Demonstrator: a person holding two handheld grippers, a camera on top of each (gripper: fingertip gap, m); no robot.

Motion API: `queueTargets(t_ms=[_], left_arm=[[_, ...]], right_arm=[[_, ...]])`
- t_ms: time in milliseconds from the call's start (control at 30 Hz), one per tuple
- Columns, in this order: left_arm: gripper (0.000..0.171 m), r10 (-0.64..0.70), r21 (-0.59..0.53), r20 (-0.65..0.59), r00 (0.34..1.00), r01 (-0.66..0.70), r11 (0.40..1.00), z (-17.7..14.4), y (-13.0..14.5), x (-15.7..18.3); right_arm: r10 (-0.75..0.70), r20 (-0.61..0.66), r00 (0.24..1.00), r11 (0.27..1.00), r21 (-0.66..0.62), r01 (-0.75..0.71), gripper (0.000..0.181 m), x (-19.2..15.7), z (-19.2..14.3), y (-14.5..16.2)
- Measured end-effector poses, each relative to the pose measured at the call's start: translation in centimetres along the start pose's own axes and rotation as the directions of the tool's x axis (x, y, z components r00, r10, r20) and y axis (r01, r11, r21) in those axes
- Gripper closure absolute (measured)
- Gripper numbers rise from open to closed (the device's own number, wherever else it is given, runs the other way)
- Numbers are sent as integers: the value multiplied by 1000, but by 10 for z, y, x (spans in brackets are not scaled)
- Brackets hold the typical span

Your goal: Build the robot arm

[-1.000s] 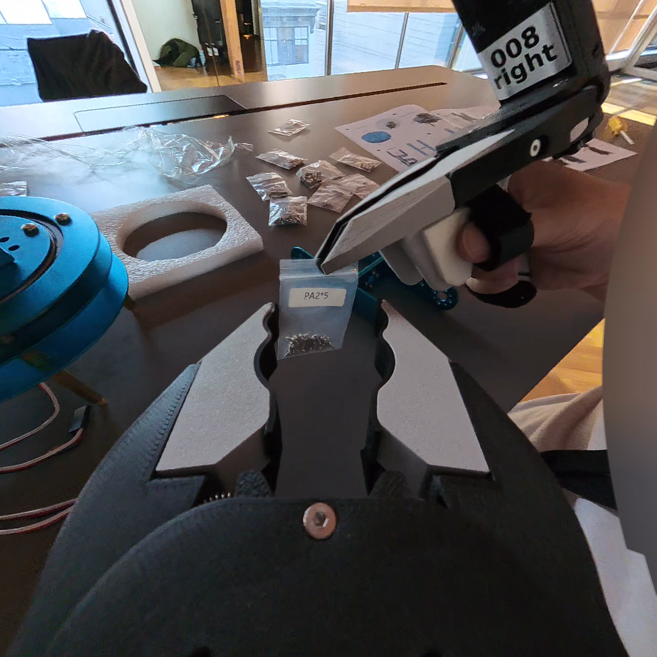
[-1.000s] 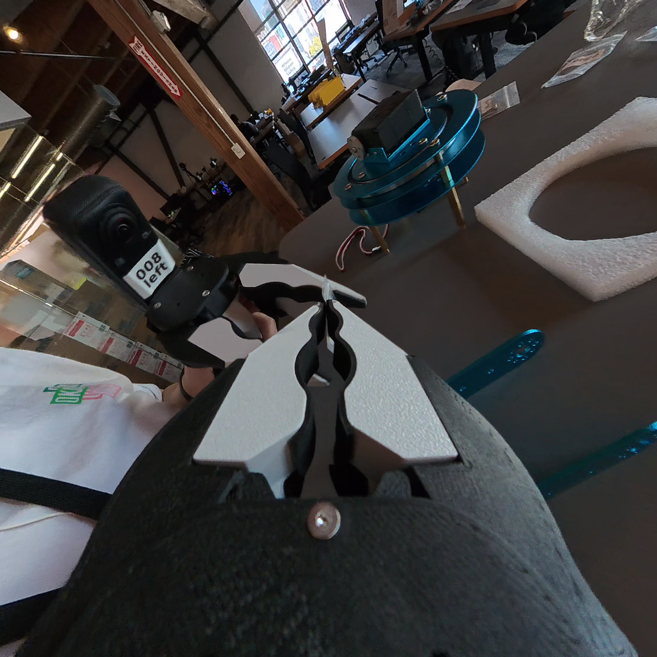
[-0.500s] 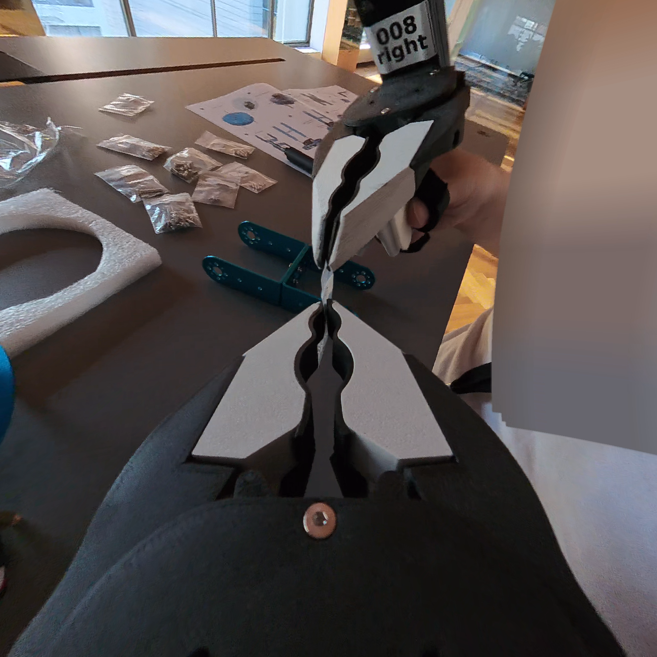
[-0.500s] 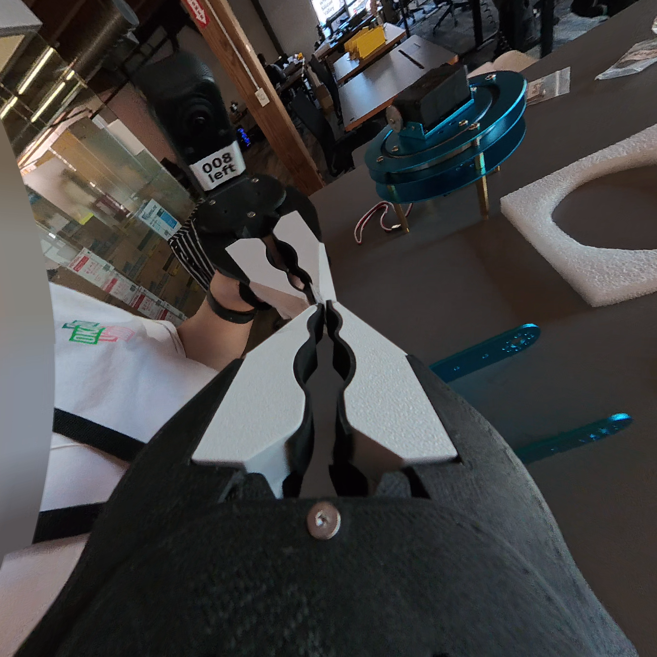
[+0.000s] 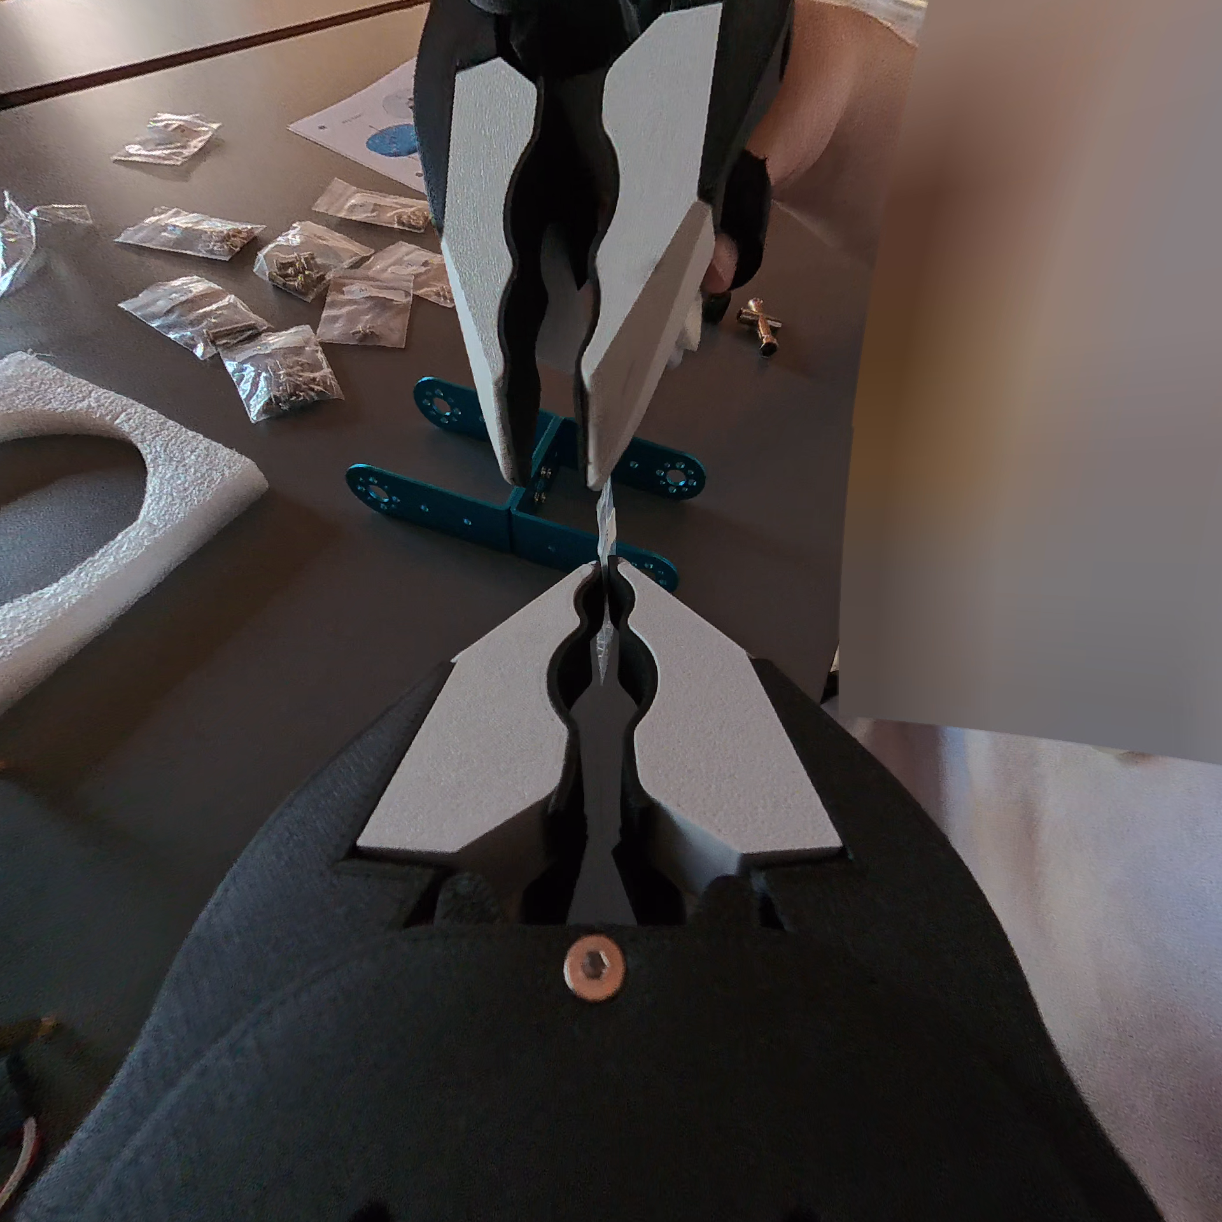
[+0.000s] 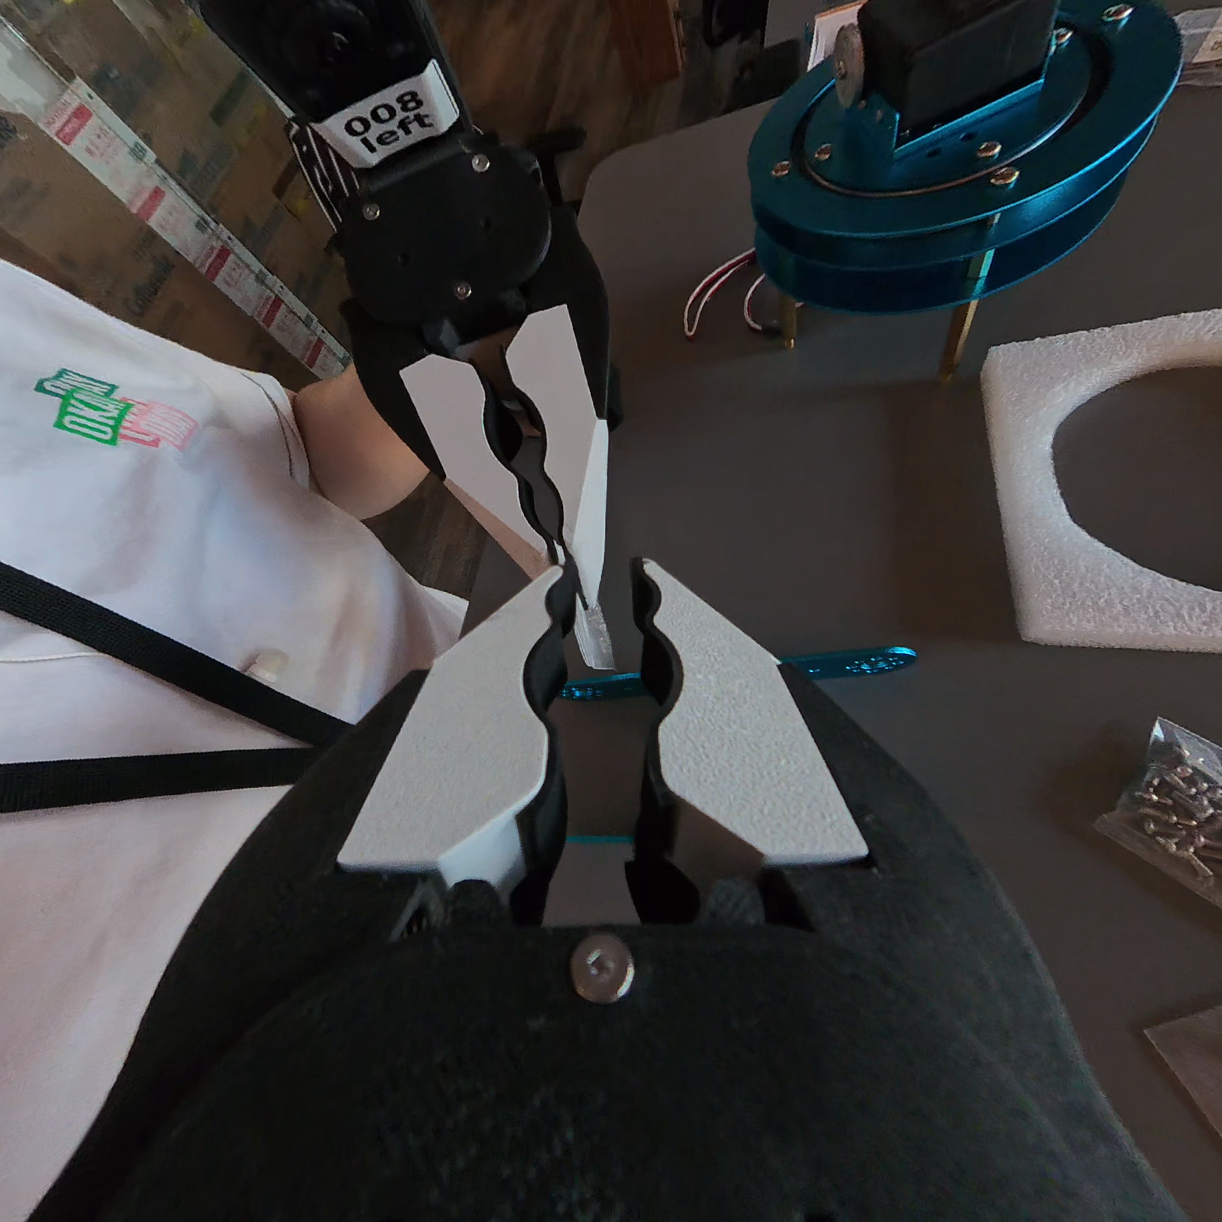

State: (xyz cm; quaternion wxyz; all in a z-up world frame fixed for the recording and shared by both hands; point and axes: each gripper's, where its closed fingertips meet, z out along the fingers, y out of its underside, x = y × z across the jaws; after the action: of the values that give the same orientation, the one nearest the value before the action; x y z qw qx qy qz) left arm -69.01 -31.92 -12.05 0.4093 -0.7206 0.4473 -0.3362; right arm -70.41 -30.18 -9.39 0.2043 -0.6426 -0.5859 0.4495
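My left gripper (image 5: 605,570) is shut on a small clear plastic bag (image 5: 604,529), seen edge-on and standing up from its tips. My right gripper (image 5: 555,476) points down at it from above with the jaws a little apart; the bag's top edge is at the tip of its right finger. In the right wrist view my right gripper (image 6: 598,572) is open, and the bag (image 6: 595,638) hangs between its fingers from the shut left gripper (image 6: 578,592). Both are held above the dark table (image 5: 297,661), over the blue metal brackets (image 5: 463,522).
Several small bags of screws (image 5: 284,370) lie at the back left, with one also in the right wrist view (image 6: 1183,813). A white foam frame (image 6: 1058,529) and a blue round base (image 6: 959,198) stand to the side. A cross-shaped metal wrench (image 5: 764,324) and a printed sheet (image 5: 370,125) lie farther back. The grippers are tip to tip, or close to it.
A second ago the right gripper held the bag and the left was open. The left then shut on it. Now the right gripper has opened and let go.
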Motion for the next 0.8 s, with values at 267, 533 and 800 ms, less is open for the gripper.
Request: queueTargets(t_ms=[267, 533, 800], left_arm=[[171, 2, -10, 0, 1000, -2, 1000, 3, 0, 1], [171, -1, -11, -3, 1000, 1, 1000, 5, -1, 1], [171, -9, -14, -2, 1000, 8, 1000, 6, -1, 0]], right_arm=[[-9, 31, 999, 1000, -1, 9, 166, -3, 0, 1], [-13, 29, 999, 1000, -11, 13, 166, -3, -1, 5], [-22, 37, 999, 1000, -4, 22, 166, -5, -3, 4]])
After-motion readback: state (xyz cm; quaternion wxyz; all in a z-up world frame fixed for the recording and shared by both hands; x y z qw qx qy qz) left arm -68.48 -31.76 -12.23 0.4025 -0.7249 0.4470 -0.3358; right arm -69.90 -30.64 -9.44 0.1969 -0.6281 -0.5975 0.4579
